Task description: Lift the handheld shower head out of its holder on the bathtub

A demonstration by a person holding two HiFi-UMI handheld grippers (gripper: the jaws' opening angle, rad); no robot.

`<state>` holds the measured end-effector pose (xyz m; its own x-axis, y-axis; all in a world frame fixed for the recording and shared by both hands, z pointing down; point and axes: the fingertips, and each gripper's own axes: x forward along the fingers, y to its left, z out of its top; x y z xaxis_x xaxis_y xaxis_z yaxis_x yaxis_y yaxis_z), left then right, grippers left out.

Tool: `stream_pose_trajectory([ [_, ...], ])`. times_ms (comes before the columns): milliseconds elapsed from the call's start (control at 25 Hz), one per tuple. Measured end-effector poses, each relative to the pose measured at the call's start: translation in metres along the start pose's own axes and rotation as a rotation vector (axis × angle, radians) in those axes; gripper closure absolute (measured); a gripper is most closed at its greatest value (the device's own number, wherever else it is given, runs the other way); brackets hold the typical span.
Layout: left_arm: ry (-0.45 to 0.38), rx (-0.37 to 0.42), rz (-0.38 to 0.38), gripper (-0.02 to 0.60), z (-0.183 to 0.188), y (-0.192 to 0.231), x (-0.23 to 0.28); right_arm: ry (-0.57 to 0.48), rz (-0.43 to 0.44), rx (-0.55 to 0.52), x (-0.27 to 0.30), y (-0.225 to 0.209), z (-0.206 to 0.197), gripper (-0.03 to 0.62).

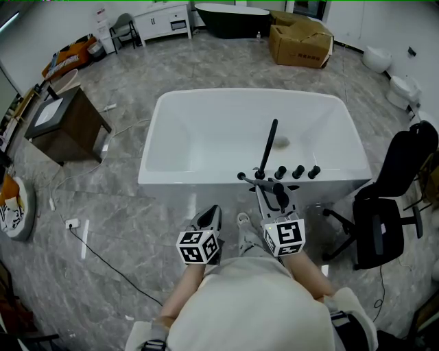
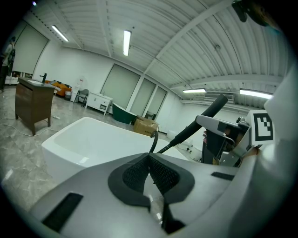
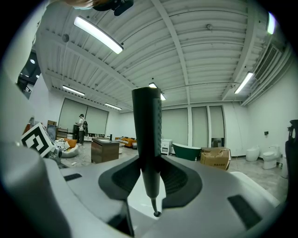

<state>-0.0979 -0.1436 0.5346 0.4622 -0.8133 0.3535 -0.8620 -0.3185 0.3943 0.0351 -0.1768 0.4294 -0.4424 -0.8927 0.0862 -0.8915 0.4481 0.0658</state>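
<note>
The white bathtub (image 1: 206,179) lies in front of me. The black stick-shaped shower head (image 1: 269,144) rises over its near rim, next to a row of black tap knobs (image 1: 297,172). My right gripper (image 1: 271,188) is shut on its handle. In the right gripper view the handle (image 3: 146,135) stands upright between the pads of that gripper (image 3: 148,174), with the hose joint (image 3: 157,214) just below them. My left gripper (image 1: 211,214) hangs short of the tub wall, shut and with nothing in it (image 2: 149,160). The left gripper view shows the shower head (image 2: 207,114) and its hose (image 2: 153,139) to the right.
A black office chair (image 1: 391,199) stands right of the tub. A wooden cabinet (image 1: 65,123) and a floor cable (image 1: 103,257) are on the left. A cardboard box (image 1: 300,42) and a dark tub (image 1: 230,17) are at the back.
</note>
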Motion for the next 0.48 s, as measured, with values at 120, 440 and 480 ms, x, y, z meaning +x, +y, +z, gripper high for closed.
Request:
stream_pose_trajectory([
  [120,0.001,0.001,-0.002,0.561,-0.0008,-0.0018,0.0008,0.000,0.000,0.002,-0.0014,-0.0006,-0.0010,0.453],
  [440,0.003,-0.002,-0.001,0.561,-0.0019,-0.0025,0.0017,0.002,-0.003,0.016,0.0016,-0.0036,-0.0016,0.453],
  [480,0.004,-0.002,-0.001,0.561,-0.0018,-0.0029,0.0019,0.003,-0.003,0.018,0.0017,-0.0040,-0.0017,0.453],
])
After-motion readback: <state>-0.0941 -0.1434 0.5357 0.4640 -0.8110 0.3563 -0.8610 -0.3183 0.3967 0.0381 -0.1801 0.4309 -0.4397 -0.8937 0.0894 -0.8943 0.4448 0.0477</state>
